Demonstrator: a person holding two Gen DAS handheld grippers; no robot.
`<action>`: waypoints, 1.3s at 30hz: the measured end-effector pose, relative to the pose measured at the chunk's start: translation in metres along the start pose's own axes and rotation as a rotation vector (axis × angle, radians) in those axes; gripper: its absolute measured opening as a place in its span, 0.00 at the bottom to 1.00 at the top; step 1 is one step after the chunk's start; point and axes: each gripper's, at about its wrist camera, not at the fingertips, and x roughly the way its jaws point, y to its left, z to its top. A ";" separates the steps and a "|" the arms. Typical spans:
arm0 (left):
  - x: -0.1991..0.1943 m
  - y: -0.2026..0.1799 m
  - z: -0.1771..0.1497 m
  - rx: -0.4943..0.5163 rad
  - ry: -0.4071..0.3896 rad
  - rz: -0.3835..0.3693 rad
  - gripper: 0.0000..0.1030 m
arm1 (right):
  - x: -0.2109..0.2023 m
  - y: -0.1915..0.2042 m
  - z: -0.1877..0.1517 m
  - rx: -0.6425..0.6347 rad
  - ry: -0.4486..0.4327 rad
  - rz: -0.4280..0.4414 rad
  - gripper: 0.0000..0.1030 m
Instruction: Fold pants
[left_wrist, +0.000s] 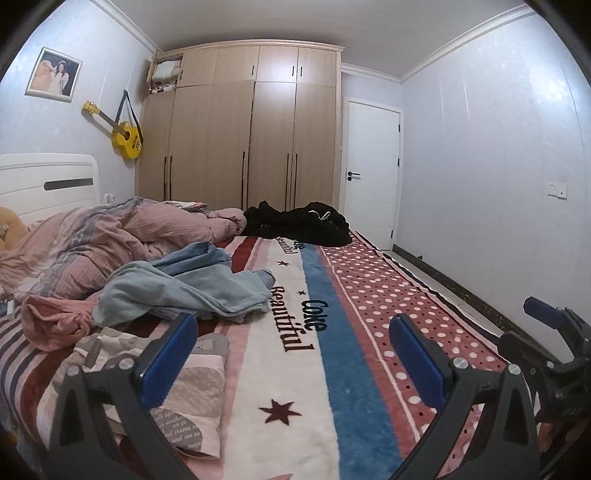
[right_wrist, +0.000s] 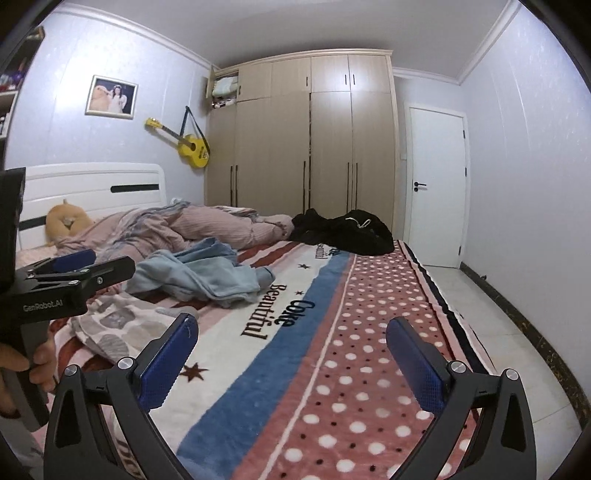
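A crumpled pair of light blue pants lies on the bed's striped blanket, ahead and to the left of both grippers. A folded grey-and-white patterned garment lies under my left gripper's left finger. My left gripper hangs above the blanket, open with nothing between its blue pads. My right gripper is beside it on the right, also open with nothing between its pads.
A black garment heap lies at the far end of the bed. A pink quilt and a pink cloth lie at left. The bed's right edge drops to tiled floor. A hand holds the left gripper's handle.
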 end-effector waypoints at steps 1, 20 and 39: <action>0.000 0.000 0.000 0.000 0.002 0.001 0.99 | 0.000 0.000 0.000 0.001 0.000 0.000 0.99; -0.005 -0.002 -0.003 0.015 0.009 0.032 0.99 | -0.002 0.008 0.004 0.015 0.003 0.008 0.99; -0.002 0.002 -0.005 0.008 0.018 0.052 0.99 | -0.003 0.012 0.005 0.022 0.005 0.019 0.99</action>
